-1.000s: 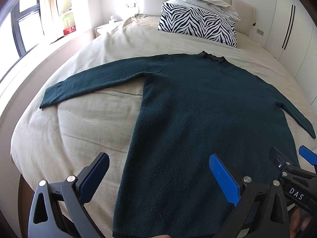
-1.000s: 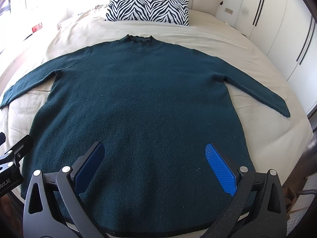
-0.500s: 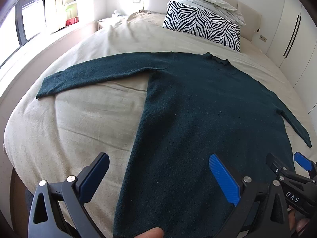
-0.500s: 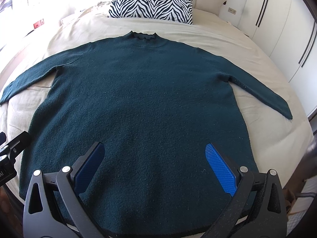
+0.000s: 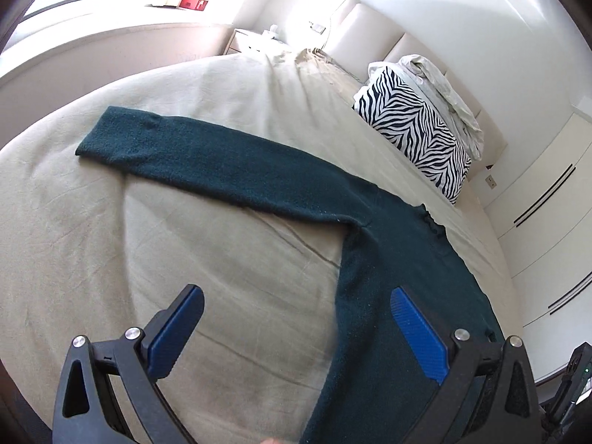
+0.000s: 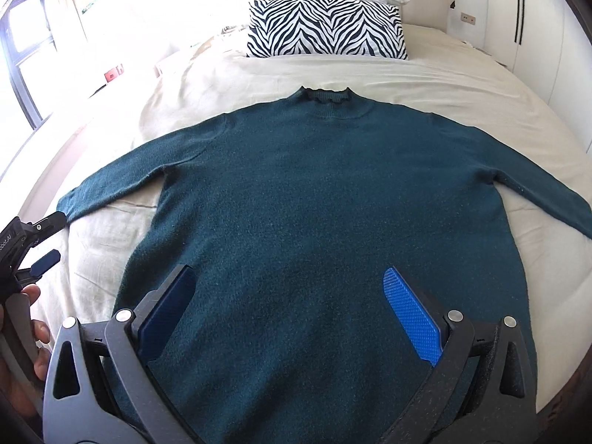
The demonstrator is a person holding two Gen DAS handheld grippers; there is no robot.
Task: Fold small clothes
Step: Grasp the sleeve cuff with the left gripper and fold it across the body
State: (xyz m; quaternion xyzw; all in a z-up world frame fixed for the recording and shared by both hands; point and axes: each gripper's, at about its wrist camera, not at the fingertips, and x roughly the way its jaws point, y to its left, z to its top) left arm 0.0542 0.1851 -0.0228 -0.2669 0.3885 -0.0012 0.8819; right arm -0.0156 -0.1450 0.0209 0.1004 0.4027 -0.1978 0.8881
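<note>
Dark teal sweater (image 6: 325, 199) lay flat on your beige bedspread (image 5: 111, 244), both sleeves spread, your left gripper (image 5: 296, 327) spread apart over its left side edge, your right gripper (image 6: 288, 307) likewise apart above the hem, zebra pillow (image 6: 325, 27) beyond the collar.

The left wrist view looked, tilted, along the sweater (image 5: 388, 244) sleeve; the right wrist view faced its body squarely toward the zebra pillow (image 6: 327, 27). Both shared sweater and pillow.

one sweater (image 6: 325, 222), two grippers – one pillow (image 6: 325, 29)
</note>
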